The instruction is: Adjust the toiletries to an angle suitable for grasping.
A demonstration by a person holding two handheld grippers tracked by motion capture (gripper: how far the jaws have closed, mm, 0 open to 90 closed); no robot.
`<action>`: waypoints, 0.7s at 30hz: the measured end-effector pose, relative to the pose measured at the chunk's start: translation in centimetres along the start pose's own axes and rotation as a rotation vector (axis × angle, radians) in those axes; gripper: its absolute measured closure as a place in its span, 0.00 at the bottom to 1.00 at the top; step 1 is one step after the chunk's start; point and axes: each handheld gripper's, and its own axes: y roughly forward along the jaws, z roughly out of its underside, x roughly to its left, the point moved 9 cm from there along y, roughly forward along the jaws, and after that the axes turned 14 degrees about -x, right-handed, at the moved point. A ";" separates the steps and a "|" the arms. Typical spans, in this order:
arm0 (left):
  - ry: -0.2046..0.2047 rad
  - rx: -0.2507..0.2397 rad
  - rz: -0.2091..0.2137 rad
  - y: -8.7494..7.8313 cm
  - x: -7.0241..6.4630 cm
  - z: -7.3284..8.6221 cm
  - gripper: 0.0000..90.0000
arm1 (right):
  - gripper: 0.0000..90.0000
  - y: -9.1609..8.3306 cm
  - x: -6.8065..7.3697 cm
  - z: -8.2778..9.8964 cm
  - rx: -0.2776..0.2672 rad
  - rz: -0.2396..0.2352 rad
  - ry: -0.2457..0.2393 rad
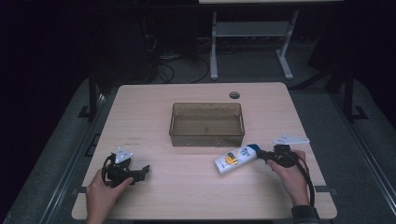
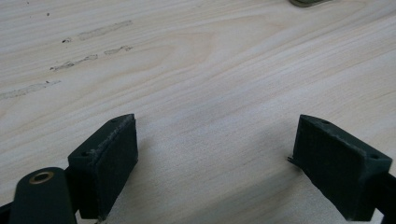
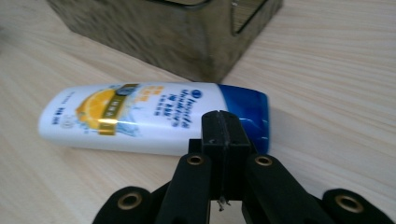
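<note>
A pale wood-grain tabletop [image 1: 187, 191] stands in a dim room, grey floor to either side, with the white legs of another desk [image 1: 285, 60] and a tangle of dark cables [image 1: 163, 70] on the floor beyond its far edge. At the near left corner, the left tool [image 1: 144, 171] lies low on the tabletop in the person's left hand [image 1: 100, 193], a grey three-cornered plate on top of it; in the left gripper view its two black jaws stand wide apart with only bare wood between them, gripping nothing, and a few faint scuff marks [image 2: 88, 46] show on the wood ahead. At the middle of the tabletop sits a smoke-tinted, see-through rectangular bin [image 1: 207, 138], with a small round grommet hole [image 1: 234, 95] in the wood behind it near the far edge. Just in front of the bin's right corner lies a white shampoo bottle [image 1: 237, 158] on its side, an orange-fruit label across its body and its blue cap pointing right. At the right, the right tool [image 1: 260, 155], held in the person's right hand [image 1: 289, 175], meets the bottle at the cap end; in the right gripper view its jaws are pressed fully together, nothing pinched between them, their tip against or just short of the blue cap [image 3: 250, 112], which of the two cannot be told
</note>
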 end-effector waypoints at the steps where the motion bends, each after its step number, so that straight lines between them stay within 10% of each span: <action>1: 0.000 0.000 0.000 0.0 0.0 0.0 0.14 | 1.00 0.1 0.3 -0.1 0.004 -0.004 -0.004; 21: -0.001 -0.001 -0.001 0.0 0.0 0.0 0.14 | 1.00 3.3 5.2 -1.2 0.014 -0.118 -0.039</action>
